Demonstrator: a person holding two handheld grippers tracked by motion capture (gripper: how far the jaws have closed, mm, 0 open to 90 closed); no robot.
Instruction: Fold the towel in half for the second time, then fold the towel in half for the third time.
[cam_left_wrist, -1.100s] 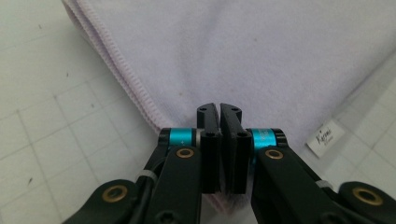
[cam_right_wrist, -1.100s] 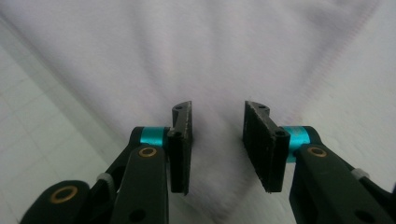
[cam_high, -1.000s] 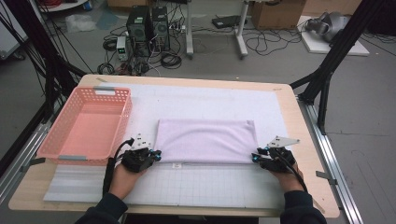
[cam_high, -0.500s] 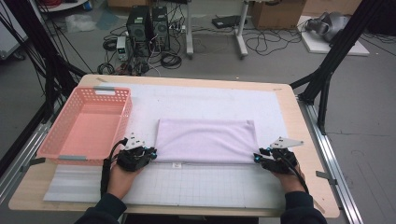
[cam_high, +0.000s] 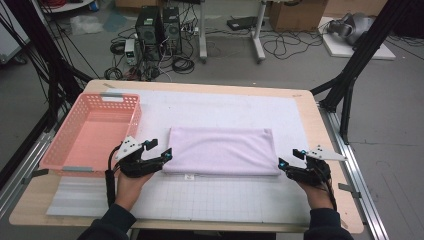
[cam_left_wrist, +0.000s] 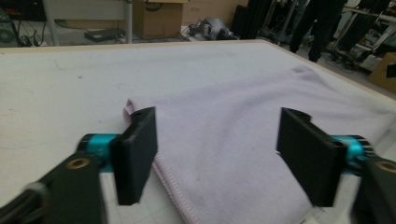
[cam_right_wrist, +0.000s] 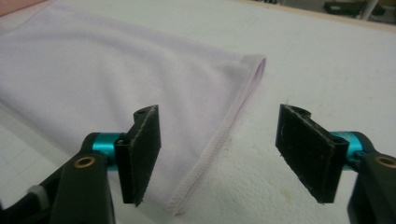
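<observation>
Two grippers flank a folded lilac towel (cam_high: 222, 151) lying flat on the white mat (cam_high: 225, 107). Left gripper (cam_high: 159, 153): jaws just opened wide, released, towel's hemmed short edge between its fingers (cam_left_wrist: 135, 154). Right gripper (cam_high: 289, 159): jaws also just spread, holding nothing, the opposite hem between them. To fold again well, judge both pinches level at matching corners before closing.

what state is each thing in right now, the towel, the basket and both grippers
towel: folded into a flat rectangle on the mat, held by neither gripper
basket: upright, empty, left of the towel
left gripper: jaws just opened, at the towel's left end
right gripper: jaws just opened, at the towel's right end
</observation>
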